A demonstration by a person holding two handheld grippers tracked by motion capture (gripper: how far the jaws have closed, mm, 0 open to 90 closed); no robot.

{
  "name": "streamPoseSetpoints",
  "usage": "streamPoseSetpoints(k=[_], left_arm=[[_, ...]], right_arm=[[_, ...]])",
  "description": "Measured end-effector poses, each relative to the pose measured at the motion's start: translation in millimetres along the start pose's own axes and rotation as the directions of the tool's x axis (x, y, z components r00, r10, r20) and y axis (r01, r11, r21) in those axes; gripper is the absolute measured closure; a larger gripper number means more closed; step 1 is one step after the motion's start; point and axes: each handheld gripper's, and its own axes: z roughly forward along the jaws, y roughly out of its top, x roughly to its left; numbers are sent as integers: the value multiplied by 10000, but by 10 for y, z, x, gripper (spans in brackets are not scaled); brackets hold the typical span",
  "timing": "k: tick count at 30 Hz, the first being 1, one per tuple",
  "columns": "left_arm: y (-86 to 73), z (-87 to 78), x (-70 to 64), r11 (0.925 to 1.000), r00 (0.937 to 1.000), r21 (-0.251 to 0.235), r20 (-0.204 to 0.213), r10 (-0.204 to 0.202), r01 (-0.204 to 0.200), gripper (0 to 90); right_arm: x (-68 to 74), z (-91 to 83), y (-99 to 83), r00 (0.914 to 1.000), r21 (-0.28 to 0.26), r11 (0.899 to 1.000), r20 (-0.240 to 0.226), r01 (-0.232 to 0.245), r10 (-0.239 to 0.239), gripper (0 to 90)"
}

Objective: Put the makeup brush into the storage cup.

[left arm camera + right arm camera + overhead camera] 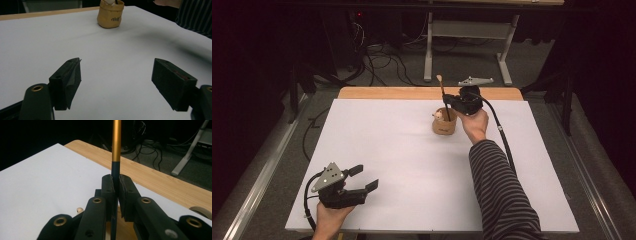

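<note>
Your desk point(412, 165) is lit evenly from above, while the room around it falls to near black. In your left gripper view, a soft blurred shadow lies across the white surface at right. In your right gripper view, the near jaws look slightly soft.

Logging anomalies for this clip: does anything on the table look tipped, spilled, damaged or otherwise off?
Nothing stands out. The small tan pouch stands upright on the white table, with nothing spilled around it. The right gripper holds a slender stick upright above the pouch, and the left gripper rests open.
</note>
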Motion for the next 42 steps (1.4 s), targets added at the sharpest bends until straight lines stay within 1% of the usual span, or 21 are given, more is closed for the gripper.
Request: streamPoseSetpoints(k=[10,13,14,16,17,23,26,33,39,41,42], left_arm=[[0,-7,-2,10000,10000,-11,-10,8,-8,244],[0,-9,-2,10000,10000,-16,-13,8,-8,244],[0,-9,-1,10000,10000,-18,-14,5,-5,244],[0,-9,0,10000,10000,-16,-10,2,-2,244],[0,-8,0,10000,10000,-15,-11,1,-1,244],[0,-8,-5,10000,10000,-18,-12,16,-16,244],[0,-7,-6,10000,10000,-26,-5,13,-13,244],[2,-4,-10,10000,10000,-7,-9,48,-48,243],[2,-12,-10,10000,10000,-36,-20,46,-46,243],[2,-12,-10,10000,10000,-38,-21,38,-38,244],[2,-11,-9,10000,10000,-38,-23,38,-39,243]], right_arm=[[-1,46,-58,10000,351,9994,30,-26,25,852],[3,55,-79,10000,432,9991,54,49,-52,852],[6,55,-86,10000,510,9987,51,22,-25,852],[6,57,-100,10000,474,9989,40,30,-32,850],[6,54,-107,10000,518,9986,19,-40,39,850],[-6,40,-134,10000,635,9980,63,-30,26,850],[-11,33,-147,9999,736,9972,72,-107,102,849],[1,20,-145,9999,841,9964,107,-43,34,845],[11,29,-160,9999,1073,9942,105,-8,-3,844],[10,34,-167,10000,1184,9929,62,-84,78,837],[9,35,-168,10000,1211,9926,46,-82,77,818]])
